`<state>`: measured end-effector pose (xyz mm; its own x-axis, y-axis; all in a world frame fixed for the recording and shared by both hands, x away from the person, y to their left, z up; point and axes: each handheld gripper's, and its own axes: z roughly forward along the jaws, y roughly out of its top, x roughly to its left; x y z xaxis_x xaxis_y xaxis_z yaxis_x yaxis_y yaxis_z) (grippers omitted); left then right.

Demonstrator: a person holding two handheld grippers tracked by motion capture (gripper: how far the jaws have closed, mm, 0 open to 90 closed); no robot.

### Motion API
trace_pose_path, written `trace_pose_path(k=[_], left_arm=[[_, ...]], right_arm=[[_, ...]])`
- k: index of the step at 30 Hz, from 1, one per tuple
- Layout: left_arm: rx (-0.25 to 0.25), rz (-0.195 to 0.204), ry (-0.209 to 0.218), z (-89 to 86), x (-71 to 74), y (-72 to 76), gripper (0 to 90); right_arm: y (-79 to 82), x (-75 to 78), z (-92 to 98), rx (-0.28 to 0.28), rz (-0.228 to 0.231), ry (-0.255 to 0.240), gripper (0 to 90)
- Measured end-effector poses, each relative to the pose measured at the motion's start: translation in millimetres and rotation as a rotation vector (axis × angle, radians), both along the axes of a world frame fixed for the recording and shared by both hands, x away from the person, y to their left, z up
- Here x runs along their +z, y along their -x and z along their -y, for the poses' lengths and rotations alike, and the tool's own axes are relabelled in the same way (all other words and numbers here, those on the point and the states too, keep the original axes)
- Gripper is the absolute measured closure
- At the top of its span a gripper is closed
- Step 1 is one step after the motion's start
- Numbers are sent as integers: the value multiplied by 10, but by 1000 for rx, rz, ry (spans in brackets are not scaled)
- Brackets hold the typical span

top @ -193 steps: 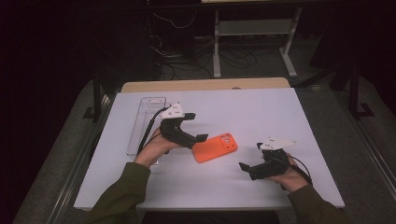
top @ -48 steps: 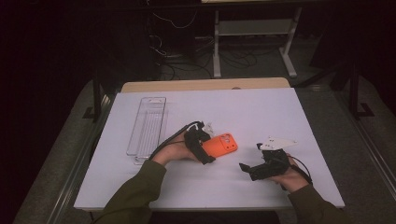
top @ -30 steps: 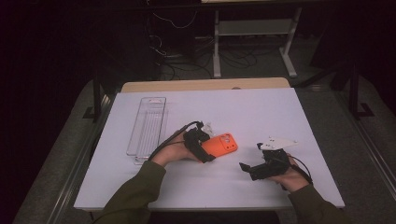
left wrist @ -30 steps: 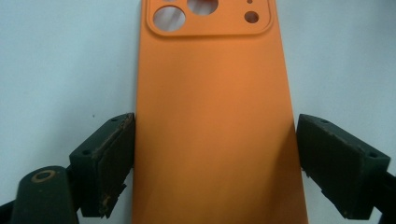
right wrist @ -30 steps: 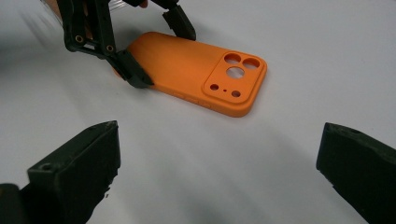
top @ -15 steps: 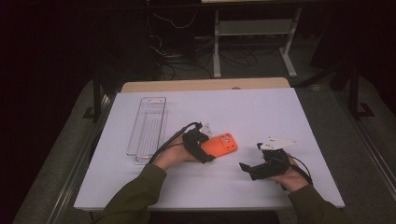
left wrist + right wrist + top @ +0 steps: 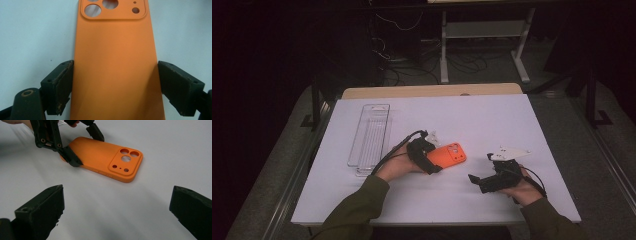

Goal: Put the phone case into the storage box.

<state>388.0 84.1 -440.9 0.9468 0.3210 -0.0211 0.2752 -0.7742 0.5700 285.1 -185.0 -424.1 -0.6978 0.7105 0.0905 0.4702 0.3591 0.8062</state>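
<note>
1. The orange phone case (image 7: 448, 156) lies flat, back side up, on the white table (image 7: 492, 120), just left of the middle of the high view.
2. The left gripper (image 7: 428, 159) is at the case's lower-left end. Its jaws have just been closing, with the case between them, and now clamp its two long edges.
3. In the left gripper view the case (image 7: 113, 62) runs up the middle of the frame, camera cut-outs at the top, with a black pad against each side edge.
4. The right gripper (image 7: 484, 181) sits at the lower right of the high view, apart from the case, its jaws spread wide with nothing between them.
5. A clear plastic tray (image 7: 369, 140) lies at the left of the table, well clear of the case.
</note>
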Motion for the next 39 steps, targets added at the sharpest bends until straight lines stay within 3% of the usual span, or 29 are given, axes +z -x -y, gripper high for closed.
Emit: trace_pose_path(k=[10, 17, 20, 25, 29, 32, 37, 39], left_arm=[[27, -41, 36, -42, 50, -15, 164], [34, -43, 18, -98, 147, 7, 164], [48, -47, 34, -123, 204, 27, 164], [78, -51, 42, -146, 286, 100, 164], [74, -33, 15, -203, 338, 136, 163], [99, -41, 38, -236, 338, 192, 163], [95, -40, 26, -306, 370, 263, 163], [111, -44, 50, -315, 377, 292, 163]], right_arm=[[-11, -3, 11, -1, 0, 2, 0], [-13, -6, 6, 2, -2, -3, 0], [-13, -5, 10, -1, -1, -10, 0], [-10, -1, 12, 1, -6, -7, 0], [-10, -1, 16, 0, -5, -11, 0], [-6, -5, 16, -3, -16, -11, 0], [-8, -4, 14, 13, -16, -9, 0], [-9, 3, 9, 23, -17, -12, 0]])
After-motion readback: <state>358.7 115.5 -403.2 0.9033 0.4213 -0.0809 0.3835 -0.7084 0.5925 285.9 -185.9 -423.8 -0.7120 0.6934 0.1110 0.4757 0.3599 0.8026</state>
